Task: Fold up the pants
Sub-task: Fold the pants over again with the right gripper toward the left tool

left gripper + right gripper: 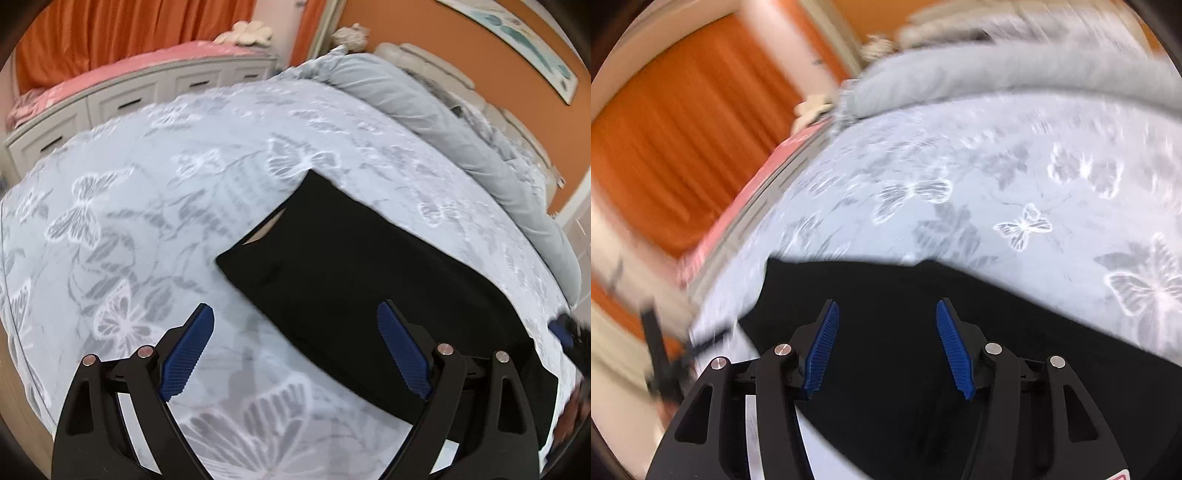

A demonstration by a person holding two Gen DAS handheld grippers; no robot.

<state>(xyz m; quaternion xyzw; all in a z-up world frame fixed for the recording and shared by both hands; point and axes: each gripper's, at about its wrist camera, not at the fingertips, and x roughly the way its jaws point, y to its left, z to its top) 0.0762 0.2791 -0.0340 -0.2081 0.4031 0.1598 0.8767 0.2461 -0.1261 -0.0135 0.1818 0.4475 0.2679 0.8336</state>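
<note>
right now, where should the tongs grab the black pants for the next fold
Probably the near left corner of the black pants, coming in low from the bare quilt side. That edge looks free, so one finger could slide under; the open left tongs hover nearest.

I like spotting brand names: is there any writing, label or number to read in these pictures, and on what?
No readable text in either view.
Wall picture: pattern only, no words visible.
Right gripper: a red mark at its base corner, cut off and unreadable.
Black pants: no label showing.
Butterfly bedspread: none.
</note>
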